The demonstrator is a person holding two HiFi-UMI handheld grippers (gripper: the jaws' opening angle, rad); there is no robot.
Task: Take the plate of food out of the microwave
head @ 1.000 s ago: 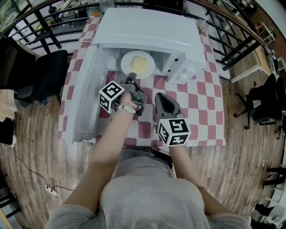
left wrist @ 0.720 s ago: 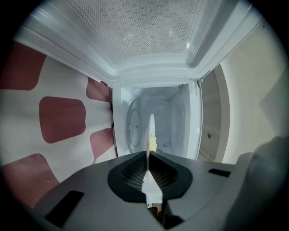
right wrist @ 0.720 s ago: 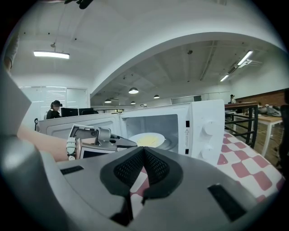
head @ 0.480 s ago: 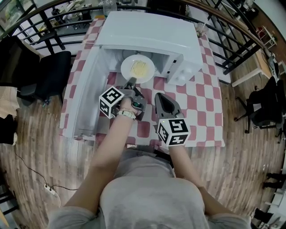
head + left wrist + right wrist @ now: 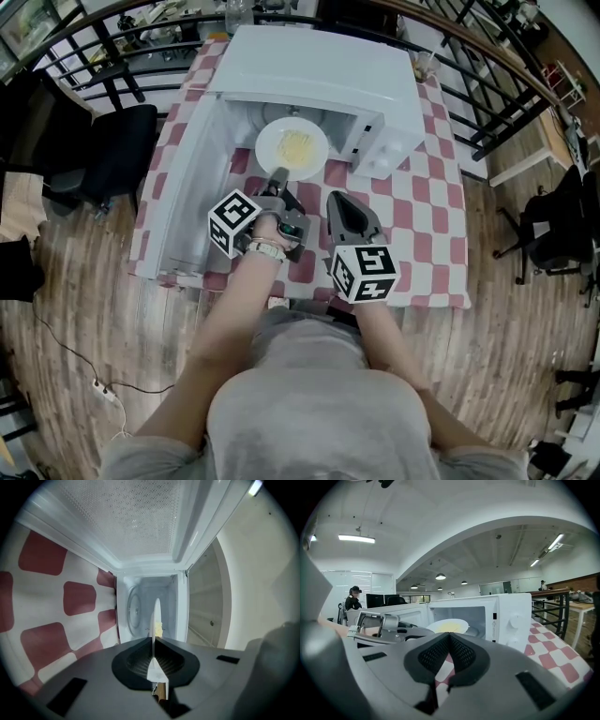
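Since the earlier frames the plate (image 5: 292,148) has slid further out from under the microwave (image 5: 319,75) roof, and the left gripper (image 5: 278,174) has drawn back with it. Both forearms reach forward from the body, side by side, with the grippers pointing close to level at the oven mouth. The left hand (image 5: 265,234) sits just behind its marker cube (image 5: 234,223). The right gripper (image 5: 337,198) hangs just beside the left one, over the checked surface (image 5: 412,206), short of the microwave. The door (image 5: 183,197) stands swung wide to the left. Most of the white plate is now out past the opening, and it carries a small heap of yellow food (image 5: 295,143). In the left gripper view the plate shows edge-on, its near rim pinched tightly between the fingers (image 5: 136,656), with the food just beyond them and the glass turntable (image 5: 134,611) deep in the cavity. The right fingers (image 5: 464,656) meet at their tips with nothing between them; only the checked cloth shows below.
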